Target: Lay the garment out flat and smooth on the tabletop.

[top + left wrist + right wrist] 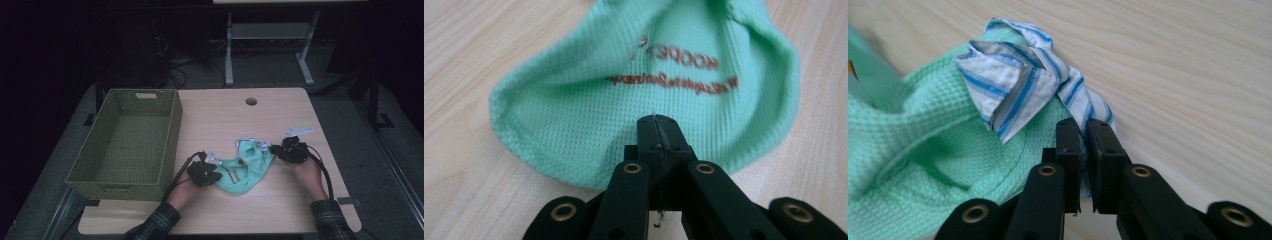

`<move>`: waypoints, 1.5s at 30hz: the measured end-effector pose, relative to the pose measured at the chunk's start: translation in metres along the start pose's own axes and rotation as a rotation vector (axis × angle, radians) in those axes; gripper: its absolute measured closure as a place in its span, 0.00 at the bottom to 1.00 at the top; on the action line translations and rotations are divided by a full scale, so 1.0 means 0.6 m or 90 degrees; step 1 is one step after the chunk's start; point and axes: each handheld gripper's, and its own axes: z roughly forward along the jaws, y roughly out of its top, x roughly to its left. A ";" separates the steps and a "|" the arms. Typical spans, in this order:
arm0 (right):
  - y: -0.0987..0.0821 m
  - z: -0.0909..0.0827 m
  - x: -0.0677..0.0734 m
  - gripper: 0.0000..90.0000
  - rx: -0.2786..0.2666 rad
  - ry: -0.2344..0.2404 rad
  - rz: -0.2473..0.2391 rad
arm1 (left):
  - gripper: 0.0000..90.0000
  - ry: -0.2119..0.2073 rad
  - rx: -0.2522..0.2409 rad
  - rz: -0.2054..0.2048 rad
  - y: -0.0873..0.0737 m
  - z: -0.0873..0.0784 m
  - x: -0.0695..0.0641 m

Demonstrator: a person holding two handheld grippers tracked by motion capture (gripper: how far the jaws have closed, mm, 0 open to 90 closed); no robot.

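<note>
1. A mint-green mesh polo shirt [244, 171] lies crumpled on a light wooden table [280, 210], stretched between two hand-held grippers.
2. The left gripper [212, 170] has its jaws pinched together on the shirt's near left edge; in the left gripper view the green fabric [624, 100], with reversed brown lettering, fans away ahead of the jaws.
3. The right gripper [278, 151] has its jaws clamped on the shirt at the blue-and-white striped collar [1018, 82], which folds up just ahead and left of the jaw tips.
4. The shirt's long axis runs from one gripper to the other, rising toward the right gripper's far side.
5. A green woven basket [100, 165] stands just beyond the left gripper's outer side, well apart from the right gripper; the left hand is nearer it.
</note>
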 end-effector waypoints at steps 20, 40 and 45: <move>-0.020 -0.044 -0.006 0.84 -0.025 0.035 0.043 | 0.99 -0.006 0.001 -0.009 0.000 0.000 0.003; -0.042 -0.056 0.097 1.00 -0.023 0.144 -0.022 | 0.86 -0.012 -0.029 -0.009 0.017 -0.012 0.009; -0.044 -0.038 0.116 1.00 -0.003 0.161 -0.038 | 0.79 -0.013 -0.047 -0.017 0.027 -0.020 0.015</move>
